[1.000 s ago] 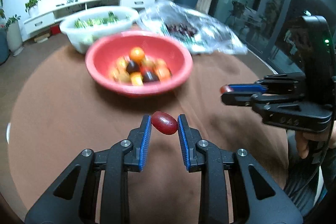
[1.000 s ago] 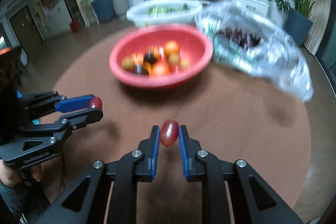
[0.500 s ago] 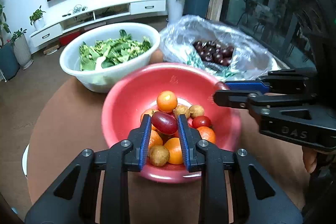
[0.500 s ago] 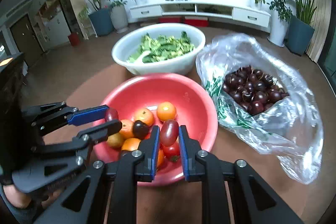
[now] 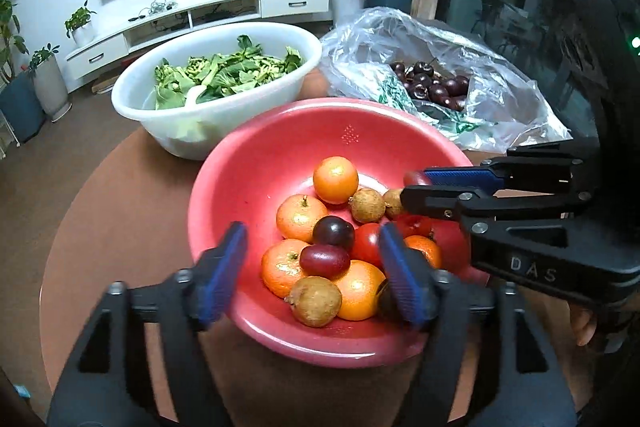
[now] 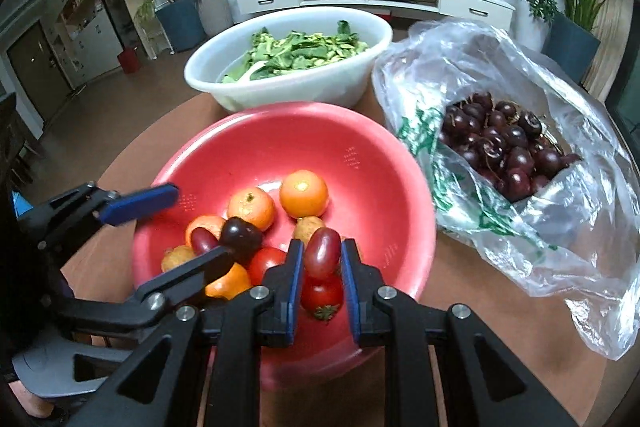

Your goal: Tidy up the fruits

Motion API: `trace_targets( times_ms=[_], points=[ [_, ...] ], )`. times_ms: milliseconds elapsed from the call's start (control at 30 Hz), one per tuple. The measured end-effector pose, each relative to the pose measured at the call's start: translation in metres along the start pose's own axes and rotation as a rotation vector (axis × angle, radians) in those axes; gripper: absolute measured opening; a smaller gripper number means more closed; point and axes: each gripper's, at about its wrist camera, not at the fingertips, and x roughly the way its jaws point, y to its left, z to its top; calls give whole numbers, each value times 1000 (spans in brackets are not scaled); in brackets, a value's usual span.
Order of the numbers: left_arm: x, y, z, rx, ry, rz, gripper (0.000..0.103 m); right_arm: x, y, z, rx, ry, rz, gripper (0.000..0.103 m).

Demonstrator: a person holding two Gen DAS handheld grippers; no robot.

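A red bowl [image 5: 256,163] is piled with oranges [image 5: 335,179], brownish longans [image 5: 315,301], tomatoes [image 6: 322,293] and a dark plum [image 5: 333,231]. One oblong red grape tomato [image 5: 324,260] is lying on top; another [image 6: 322,253] is held upright above.

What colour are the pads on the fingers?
Blue pads; the right wrist view shows them best.

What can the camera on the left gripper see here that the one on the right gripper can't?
Only the left wrist view shows the left gripper head on, jaws spread, a dark red grape tomato lying between them. Only the right wrist view shows the right gripper clamping its own grape tomato. Both show the red bowl, white bowl of greens and bag of cherries.
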Motion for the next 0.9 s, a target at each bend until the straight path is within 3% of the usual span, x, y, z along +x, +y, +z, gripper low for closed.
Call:
trace_targets(
  times_ms=[67,133,167,267,433,600,700,767,900],
  points=[
    [-5,-2,-1,1,-10,5,71,-1,-1,-2,3,-6,-1,22],
    [-12,-2,-1,1,-23,17,72,-4,-2,-3,8,-14,-3,35],
    [-17,-2,-1,-6,-34,19,77,-7,-4,-4,18,-23,-2,47],
    [-36,2,-4,-30,-78,41,101,-15,-6,-5,32,-55,24,60],
    [-83,1,-17,-46,-163,87,103,-45,-9,-10,67,-123,42,60],
    [-149,-14,-48,-51,-323,176,103,-113,-22,-49,119,-292,-11,75],
    [-180,-33,-69,-65,-384,254,103,-160,-21,-83,141,-433,-48,93],
    [-196,-48,-81,-66,-403,313,103,-191,-14,-106,140,-526,-73,101],
    [-227,-76,-101,-82,-404,376,103,-227,3,-132,118,-604,-122,103]
  ],
)
